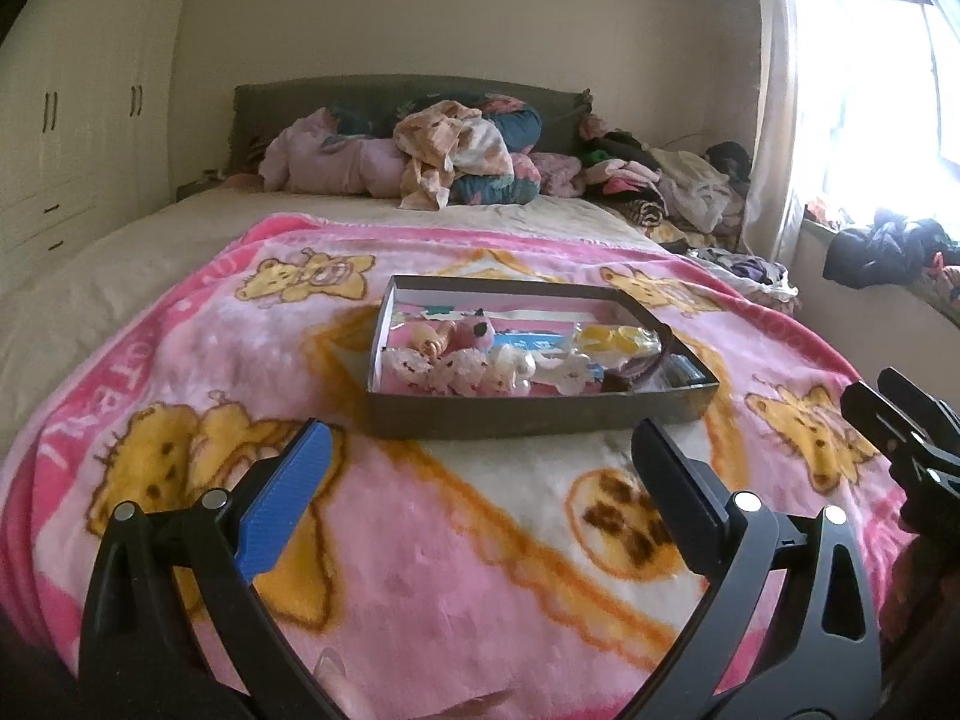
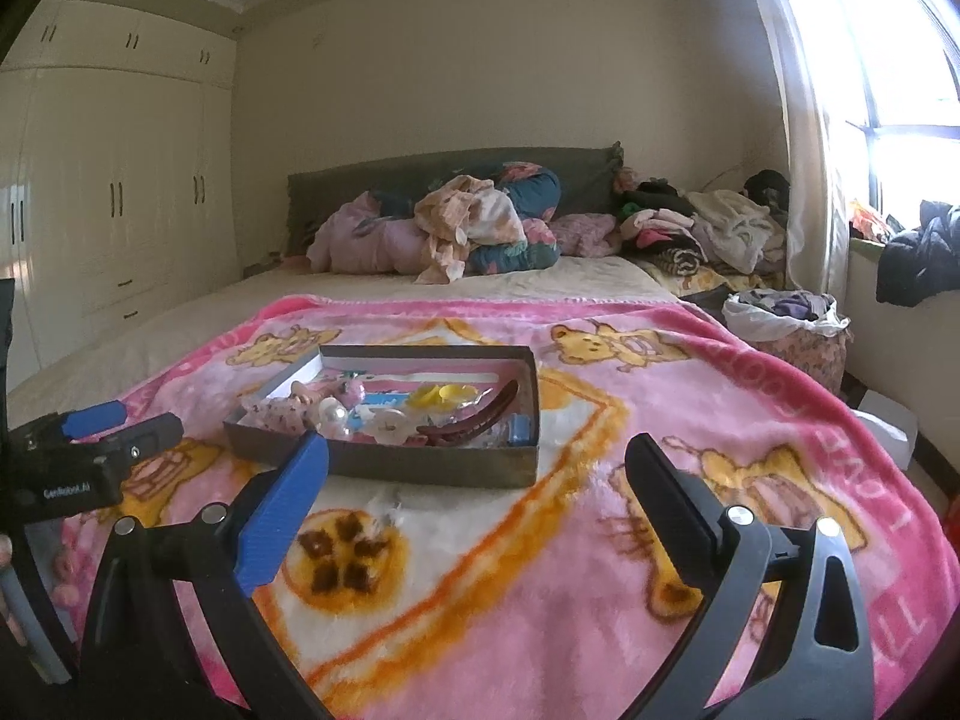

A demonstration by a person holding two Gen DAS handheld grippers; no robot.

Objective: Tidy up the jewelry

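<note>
Pink bear blanket (image 1: 456, 540) on bed; clothes pile (image 2: 480, 228) against headboard (image 2: 420, 171); wardrobe (image 2: 120, 198) left

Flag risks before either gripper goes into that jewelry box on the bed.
1. The shallow box sits on a soft pink blanket; pressing its wall could tip it.
2. Pieces lie heaped and touching, so the open right gripper or left gripper may snag neighbours, like the dark red clip.

Bed (image 1: 108, 252) under pink blanket (image 1: 420, 540), box (image 1: 528, 414)
</note>
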